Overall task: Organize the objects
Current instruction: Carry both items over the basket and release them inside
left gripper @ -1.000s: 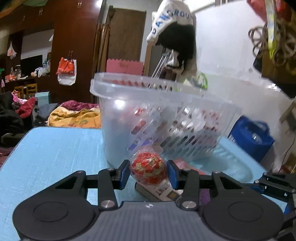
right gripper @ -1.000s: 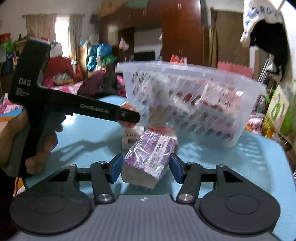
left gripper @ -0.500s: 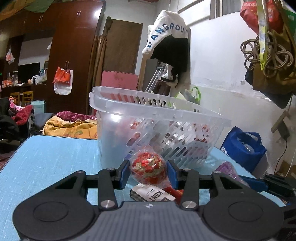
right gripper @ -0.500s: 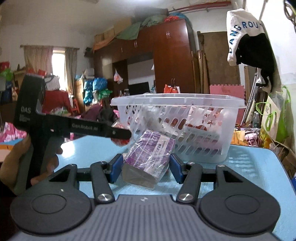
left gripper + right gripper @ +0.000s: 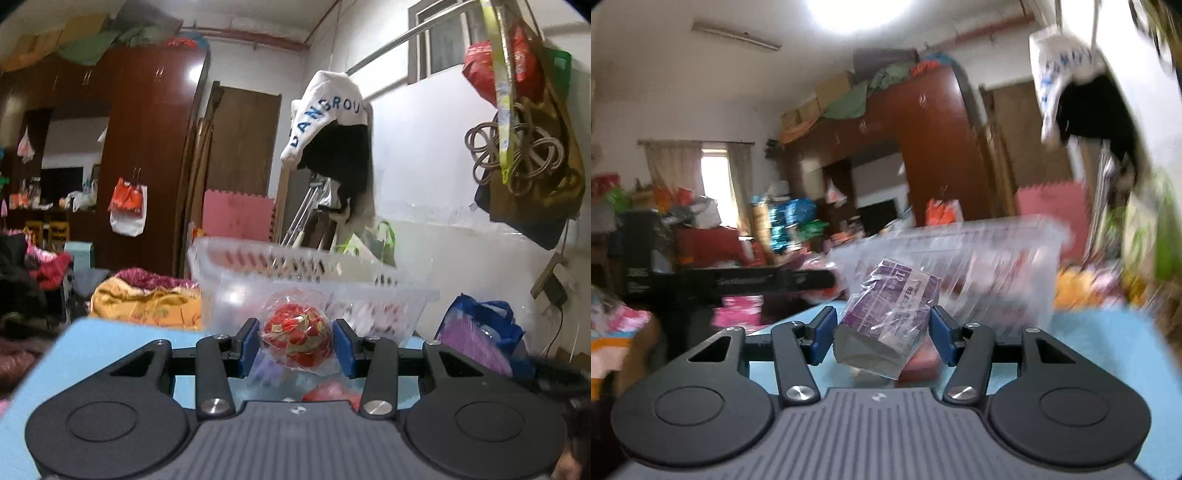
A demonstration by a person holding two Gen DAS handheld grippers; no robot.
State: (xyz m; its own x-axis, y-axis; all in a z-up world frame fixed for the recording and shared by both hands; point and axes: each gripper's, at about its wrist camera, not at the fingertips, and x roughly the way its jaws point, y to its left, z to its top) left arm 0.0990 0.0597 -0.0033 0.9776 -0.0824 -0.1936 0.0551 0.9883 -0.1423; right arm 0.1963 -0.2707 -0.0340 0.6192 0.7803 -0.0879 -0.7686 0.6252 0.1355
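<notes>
Setting: a cluttered room with a dark red wardrobe (image 5: 147, 155), a pink foam mat (image 5: 236, 214) leaned against a brown door, and a white-and-black garment (image 5: 332, 136) hung from a rail on the white wall. A light-blue table (image 5: 110, 343) serves as the work surface.

Item 1: a clear slotted plastic basket (image 5: 295, 280), set on the table, with red-and-white packets dimly seen through its walls. In the right wrist view it is blurred by motion.

Item 2: a red-and-gold ball in clear wrap (image 5: 297, 338), clamped between the blue pads of the left gripper (image 5: 295, 343) and held above the table, in front of the basket's near wall and below its rim.

Item 3: a purple plastic-wrapped pack (image 5: 886, 314), gripped by the right gripper (image 5: 882, 338), tilted with one end raised toward the basket.

Item 4: a red packet (image 5: 919, 363), lying on the table beneath the purple pack.

Item 5: a blue bag (image 5: 491, 328), seen beyond the table's right edge, beside the wall.
</notes>
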